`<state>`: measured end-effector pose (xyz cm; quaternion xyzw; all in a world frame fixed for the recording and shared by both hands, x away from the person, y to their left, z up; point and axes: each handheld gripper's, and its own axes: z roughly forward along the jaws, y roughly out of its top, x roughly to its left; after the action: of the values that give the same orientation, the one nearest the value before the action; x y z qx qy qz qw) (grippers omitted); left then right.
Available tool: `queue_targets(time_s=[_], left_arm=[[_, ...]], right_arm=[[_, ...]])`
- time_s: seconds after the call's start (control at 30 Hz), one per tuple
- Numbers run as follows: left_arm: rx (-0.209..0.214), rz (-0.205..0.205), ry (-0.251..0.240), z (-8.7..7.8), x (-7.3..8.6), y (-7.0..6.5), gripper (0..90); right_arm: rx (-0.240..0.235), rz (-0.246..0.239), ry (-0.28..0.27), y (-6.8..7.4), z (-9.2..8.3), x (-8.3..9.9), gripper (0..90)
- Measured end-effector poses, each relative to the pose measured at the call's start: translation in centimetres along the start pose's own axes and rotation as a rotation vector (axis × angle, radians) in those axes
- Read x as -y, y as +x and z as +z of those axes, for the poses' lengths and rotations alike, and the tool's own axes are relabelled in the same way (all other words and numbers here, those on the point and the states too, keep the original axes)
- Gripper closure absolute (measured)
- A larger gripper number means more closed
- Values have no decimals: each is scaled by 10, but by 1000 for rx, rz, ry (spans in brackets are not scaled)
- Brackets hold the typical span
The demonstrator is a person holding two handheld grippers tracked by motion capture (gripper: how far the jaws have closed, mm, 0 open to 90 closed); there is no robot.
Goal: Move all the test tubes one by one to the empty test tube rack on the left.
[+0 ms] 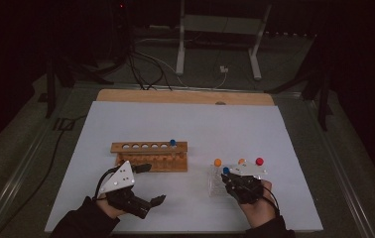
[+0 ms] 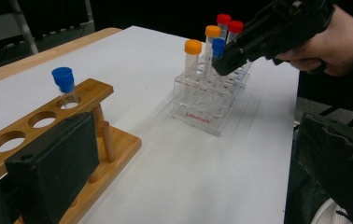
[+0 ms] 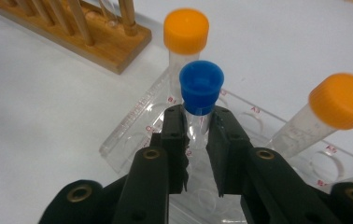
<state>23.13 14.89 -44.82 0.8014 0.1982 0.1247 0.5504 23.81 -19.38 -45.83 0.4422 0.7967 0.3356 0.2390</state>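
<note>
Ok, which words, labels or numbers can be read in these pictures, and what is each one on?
"Labshark", in red: front edge of the clear tube rack, left gripper view.
"A3", "A5", in red: beside holes in the clear tube rack's top plate, right gripper view.
Other red hole marks and the ruled scale along its edge: too blurred to read.

The clear rack (image 2: 202, 114) carries a red brand word on its front edge — it reads roughly "Labshark", though the small print is blurred. In the right gripper view its top plate (image 3: 254, 119) has red well marks — A3, A5, C — beside the holes.
</note>
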Motion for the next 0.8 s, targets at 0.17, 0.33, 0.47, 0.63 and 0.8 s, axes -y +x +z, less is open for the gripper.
queue_targets(time_s=[0.17, 0.33, 0.47, 0.63, 0.8], left_arm=[[2, -5, 3, 0, 1, 2, 10], [5, -10, 8, 0, 3, 4, 10], [7, -10, 16, 1, 3, 4, 10], [21, -20, 19, 1, 2, 4, 10], [27, -10, 22, 1, 0, 3, 10]], right_arm=[[-7, -23, -36, -1, -9, -3, 769], [-13, -28, -72, -1, -19, -6, 770], [-5, -41, -95, 1, -27, -9, 770], [1, -48, -127, 3, -38, -13, 770], [-13, -61, -169, 8, -49, -18, 770]])
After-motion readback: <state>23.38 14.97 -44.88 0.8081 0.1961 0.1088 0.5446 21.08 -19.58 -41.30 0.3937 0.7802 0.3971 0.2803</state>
